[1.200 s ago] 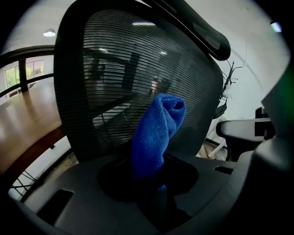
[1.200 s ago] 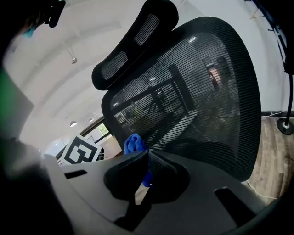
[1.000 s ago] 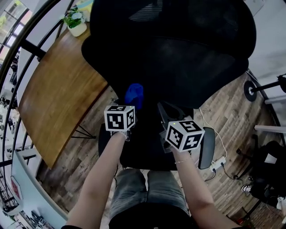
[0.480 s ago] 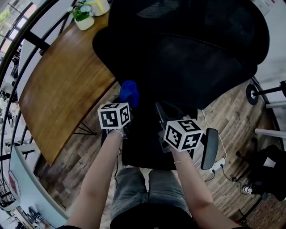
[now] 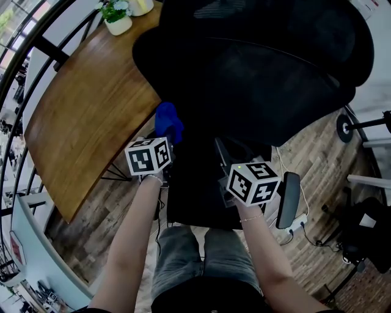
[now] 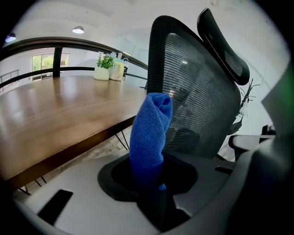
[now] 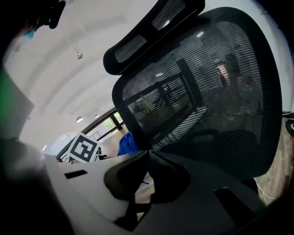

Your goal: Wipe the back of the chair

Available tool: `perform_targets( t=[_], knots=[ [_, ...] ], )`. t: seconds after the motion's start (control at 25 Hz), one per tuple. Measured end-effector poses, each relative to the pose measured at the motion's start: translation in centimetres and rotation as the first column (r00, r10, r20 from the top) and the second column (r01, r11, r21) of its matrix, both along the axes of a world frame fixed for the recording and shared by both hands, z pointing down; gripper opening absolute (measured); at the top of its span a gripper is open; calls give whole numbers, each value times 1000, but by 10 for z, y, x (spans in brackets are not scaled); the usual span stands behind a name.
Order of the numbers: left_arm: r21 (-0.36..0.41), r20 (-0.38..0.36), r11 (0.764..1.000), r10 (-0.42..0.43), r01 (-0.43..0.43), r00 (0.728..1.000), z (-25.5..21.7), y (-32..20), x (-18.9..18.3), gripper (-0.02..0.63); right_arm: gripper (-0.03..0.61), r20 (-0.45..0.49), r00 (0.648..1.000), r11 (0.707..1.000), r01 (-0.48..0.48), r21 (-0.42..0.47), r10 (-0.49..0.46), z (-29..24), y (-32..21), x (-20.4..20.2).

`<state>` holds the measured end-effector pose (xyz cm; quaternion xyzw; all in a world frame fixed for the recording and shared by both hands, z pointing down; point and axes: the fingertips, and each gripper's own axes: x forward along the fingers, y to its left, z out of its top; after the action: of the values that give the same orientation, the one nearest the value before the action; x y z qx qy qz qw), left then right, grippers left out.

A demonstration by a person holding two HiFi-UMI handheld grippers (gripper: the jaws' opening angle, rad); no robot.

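Two claws show, one in each of the person's hands. The left claw [image 6: 151, 186] is clamped on a blue cloth [image 6: 150, 131]. The cloth is bunched up and stands tall out of the claw. It sits at the left edge of the chair's back [image 6: 202, 96], low down. I cannot tell if the cloth touches the mesh there.

The right claw [image 7: 148, 158] has its two tips pressed together, and nothing is held between them. It points at the black mesh back from close by, near the low middle part. I cannot tell if the tips touch the chair.

The chair is black. Its back is wide and made of see-through mesh, and a headrest [image 7: 154, 25] sits on top. From the head view the back fills the far middle of the scene. One armrest [image 5: 286, 198] shows on the right, near the right claw's marker cube [image 5: 253, 183]. The left claw's marker cube [image 5: 148, 157] is on the near side of the cloth.

A brown wooden surface [image 5: 85, 116] lies on the left, just beside the chair. A small plant in a white pot [image 5: 117, 17] stands on its far end. The floor [image 5: 317, 159] is wood planks, and a white power strip [image 5: 299, 223] lies on it at the right.
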<state>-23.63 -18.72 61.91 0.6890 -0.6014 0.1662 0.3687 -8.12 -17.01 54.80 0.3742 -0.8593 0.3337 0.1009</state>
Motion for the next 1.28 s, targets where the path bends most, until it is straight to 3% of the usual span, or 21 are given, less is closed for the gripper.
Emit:
perform_targets(
  t=[0.36,0.6,1.08,1.28],
  knots=[
    [48,-21,999,22,-21,1000,-25,29,-2,121,28,-15,997,997,-71,36,72,-17,15,31],
    [112,-60,989,105,-98,993,-62,47,25,121,28,-11,989,987,-145,74,146,-40,24,62],
    [216,-142,947,270,-237,952,-143,59,82,121,28,-29,985,959,-159,235,170,-121,32,102],
    [293,-122,914,328,-282,937,-182,60,103,121,28,-6,983,935,-173,310,184,-163,33,115]
  ],
)
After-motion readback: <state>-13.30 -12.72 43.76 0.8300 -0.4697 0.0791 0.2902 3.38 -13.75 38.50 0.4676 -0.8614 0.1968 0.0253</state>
